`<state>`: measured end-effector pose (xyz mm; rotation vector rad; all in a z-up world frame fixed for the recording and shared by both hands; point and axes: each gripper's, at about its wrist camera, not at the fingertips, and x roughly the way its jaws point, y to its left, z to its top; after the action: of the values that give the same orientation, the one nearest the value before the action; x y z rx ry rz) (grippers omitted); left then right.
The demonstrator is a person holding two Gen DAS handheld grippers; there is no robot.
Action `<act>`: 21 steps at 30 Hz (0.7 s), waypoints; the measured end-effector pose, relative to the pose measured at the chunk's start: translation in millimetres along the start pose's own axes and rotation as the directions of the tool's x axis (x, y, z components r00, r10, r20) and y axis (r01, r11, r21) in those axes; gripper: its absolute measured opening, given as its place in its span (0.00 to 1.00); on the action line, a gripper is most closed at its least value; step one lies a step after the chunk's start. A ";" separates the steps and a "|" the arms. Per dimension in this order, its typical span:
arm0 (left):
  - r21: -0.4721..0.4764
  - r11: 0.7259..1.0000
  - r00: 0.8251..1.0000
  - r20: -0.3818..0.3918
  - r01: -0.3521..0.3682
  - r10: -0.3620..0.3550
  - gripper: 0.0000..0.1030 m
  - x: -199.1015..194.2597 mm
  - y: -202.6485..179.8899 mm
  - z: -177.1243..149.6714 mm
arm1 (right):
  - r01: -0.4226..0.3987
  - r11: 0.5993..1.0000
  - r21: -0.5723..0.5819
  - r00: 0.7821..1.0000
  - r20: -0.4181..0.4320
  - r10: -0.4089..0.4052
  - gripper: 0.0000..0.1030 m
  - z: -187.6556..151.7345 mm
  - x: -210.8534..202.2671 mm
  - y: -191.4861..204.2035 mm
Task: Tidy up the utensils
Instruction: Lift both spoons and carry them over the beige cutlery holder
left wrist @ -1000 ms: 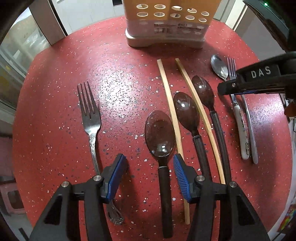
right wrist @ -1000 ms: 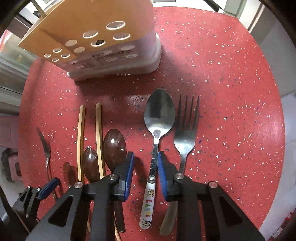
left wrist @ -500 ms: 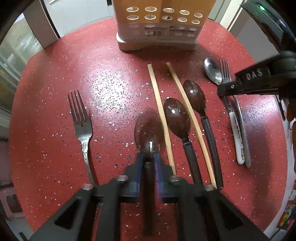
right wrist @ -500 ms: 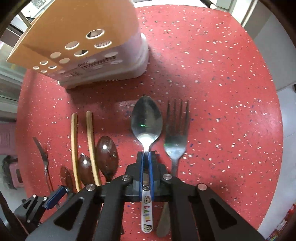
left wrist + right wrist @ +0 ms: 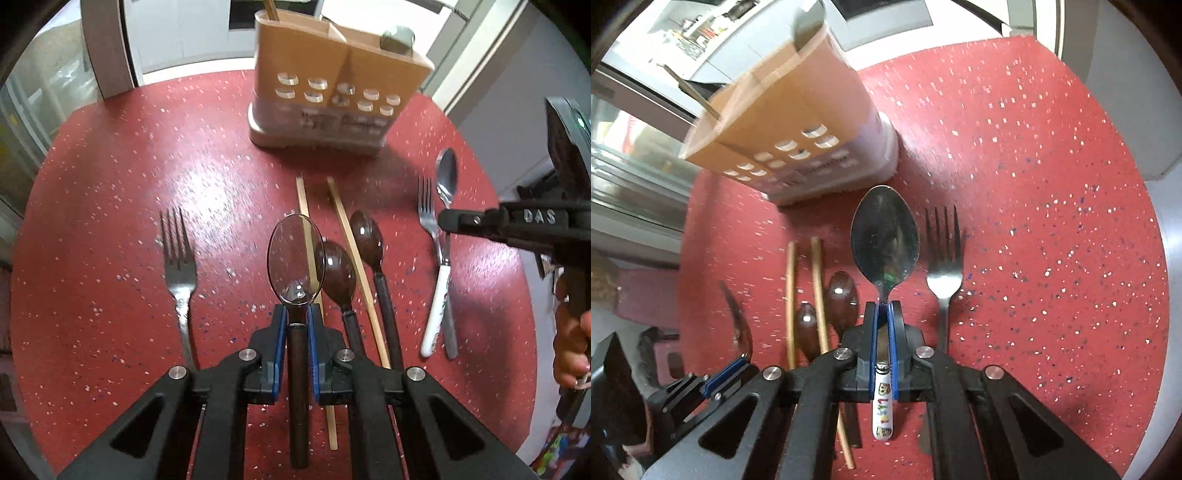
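My left gripper (image 5: 296, 314) is shut on the neck of a dark brown plastic spoon (image 5: 294, 254), held clear above the red table (image 5: 110, 221). My right gripper (image 5: 883, 312) is shut on the neck of a metal spoon (image 5: 884, 236) with a white cartoon-printed handle, also raised off the table. From the left wrist view the right gripper (image 5: 448, 218) shows at the right edge with that metal spoon (image 5: 447, 177) in it. A tan slotted utensil holder (image 5: 332, 85) stands at the table's far side, also seen as the holder (image 5: 783, 110) in the right wrist view.
On the table lie two more brown spoons (image 5: 334, 266), two wooden chopsticks (image 5: 351, 243), a metal fork (image 5: 179, 254) on the left and another fork (image 5: 943, 273) beside the metal spoon. The holder has a chopstick and a metal utensil standing in it. A hand (image 5: 570, 343) grips the right tool.
Both grippers closed from open onto their spoons, then rose with them. The brown spoon and the metal spoon have left the table, and the holder now looks nearer in both views.
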<state>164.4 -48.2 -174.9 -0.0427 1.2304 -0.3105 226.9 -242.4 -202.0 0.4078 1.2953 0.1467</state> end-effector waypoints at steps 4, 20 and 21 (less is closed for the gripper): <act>0.000 1.000 0.999 0.049 0.006 -0.006 0.32 -20.9 1.9 7.2 | -0.043 0.999 0.001 0.998 0.049 0.043 0.06 -2.7 -20.8 4.0; 0.013 1.000 0.973 0.228 0.012 -0.015 0.32 -100.8 -7.5 55.9 | -0.118 0.993 -0.031 0.971 0.205 0.122 0.03 21.5 -95.8 18.4; 0.013 1.000 0.970 0.242 0.012 -0.015 0.32 -106.2 -7.6 61.3 | -0.119 0.992 -0.035 0.969 0.212 0.124 0.03 23.4 -100.5 20.4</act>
<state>188.3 -36.5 -55.0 -0.0774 0.9857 -0.3142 224.1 -261.8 -98.7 0.4716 1.0558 0.2147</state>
